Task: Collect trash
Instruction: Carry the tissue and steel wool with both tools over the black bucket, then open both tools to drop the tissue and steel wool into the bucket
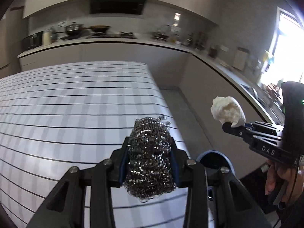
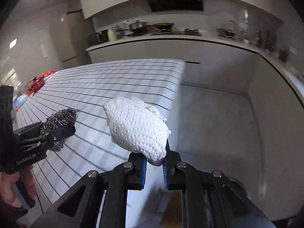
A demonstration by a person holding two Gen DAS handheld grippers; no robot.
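My left gripper [image 1: 150, 157] is shut on a steel wool scrubber [image 1: 150, 152] and holds it above the near right corner of the striped table [image 1: 66, 102]. It also shows in the right wrist view [image 2: 57, 131] with the scrubber [image 2: 60, 117]. My right gripper [image 2: 154, 161] is shut on a crumpled white paper towel [image 2: 136, 125] and holds it in the air over the table's right edge. In the left wrist view the right gripper [image 1: 231, 126] holds the towel [image 1: 227, 111] to the right of the scrubber. A dark bin with a blue rim [image 1: 214, 159] sits low, partly hidden behind my left gripper.
A kitchen counter [image 1: 114, 41] with pots and bottles runs along the back and right walls. Grey floor [image 2: 218, 123] lies between table and cabinets. Red items [image 2: 38, 81] lie at the table's far left. A bright window [image 1: 285, 47] is at right.
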